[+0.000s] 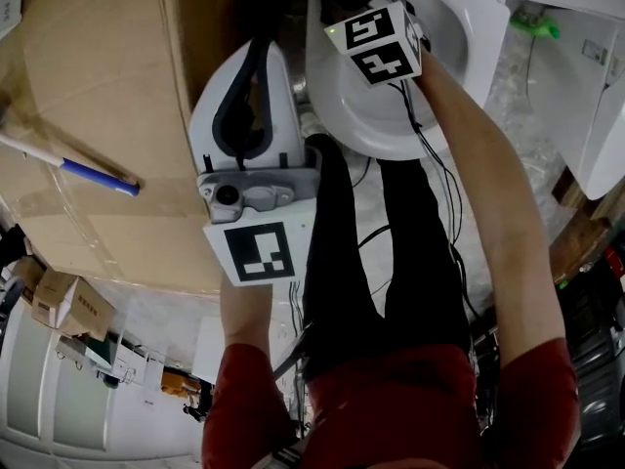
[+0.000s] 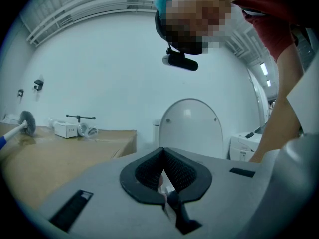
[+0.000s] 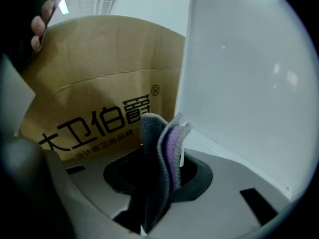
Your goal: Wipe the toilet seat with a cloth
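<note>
my right gripper [image 3: 158, 172] has its jaws clamped on the grey and purple cloth [image 3: 168, 146], up at the white toilet seat [image 1: 344, 115]; i can't tell whether the cloth touches it. my left gripper [image 2: 163, 182] is beside the toilet, by the cardboard box [image 1: 107, 96], its jaws closed.

Head view is soft and even, brightest on the white toilet [image 1: 342, 106], darkening toward the lower corners; no hard shadows; straight lines bow near the edges. Left gripper view has a cool blue cast, black rounded corners and strong fisheye bending; strip lights [image 2: 263, 69] glow at the right. Right gripper view is dimmer; a lamp [image 3: 64, 5] shines top left; the lid [image 3: 249, 73] carries faint glare; the near cloth [image 3: 164, 148] looks slightly soft; box [image 3: 99, 73] print stays sharp.
</note>
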The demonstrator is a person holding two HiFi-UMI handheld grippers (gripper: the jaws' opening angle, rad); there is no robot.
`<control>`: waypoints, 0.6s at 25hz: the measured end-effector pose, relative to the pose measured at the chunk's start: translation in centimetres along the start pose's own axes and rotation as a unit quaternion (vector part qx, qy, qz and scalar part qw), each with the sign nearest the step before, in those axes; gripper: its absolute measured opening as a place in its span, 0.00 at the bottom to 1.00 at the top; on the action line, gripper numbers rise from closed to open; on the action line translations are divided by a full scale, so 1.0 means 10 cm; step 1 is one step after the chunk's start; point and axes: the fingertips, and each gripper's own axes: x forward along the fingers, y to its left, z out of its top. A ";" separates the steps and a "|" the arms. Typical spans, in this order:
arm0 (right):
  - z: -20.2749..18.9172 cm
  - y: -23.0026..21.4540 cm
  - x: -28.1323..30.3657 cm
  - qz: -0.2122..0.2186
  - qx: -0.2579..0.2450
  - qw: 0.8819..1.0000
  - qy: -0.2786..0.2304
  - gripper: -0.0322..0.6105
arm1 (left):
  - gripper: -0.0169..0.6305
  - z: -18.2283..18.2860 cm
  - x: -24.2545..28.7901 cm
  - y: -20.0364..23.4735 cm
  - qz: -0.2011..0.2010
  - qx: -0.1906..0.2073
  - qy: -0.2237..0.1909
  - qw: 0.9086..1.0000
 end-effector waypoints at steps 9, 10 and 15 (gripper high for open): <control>-0.24 -0.81 -0.25 -0.076 0.049 0.996 -0.006 0.23 | 0.05 -0.12 0.05 0.03 0.009 -0.016 0.024 1.000; -0.28 -0.87 -0.29 -0.081 0.050 0.995 -0.004 0.23 | 0.05 -0.13 0.06 0.04 0.010 -0.019 0.026 0.999; -0.52 -1.16 -0.50 -0.107 0.063 0.992 0.007 0.23 | 0.05 -0.09 0.08 -0.03 0.001 -0.031 0.029 0.999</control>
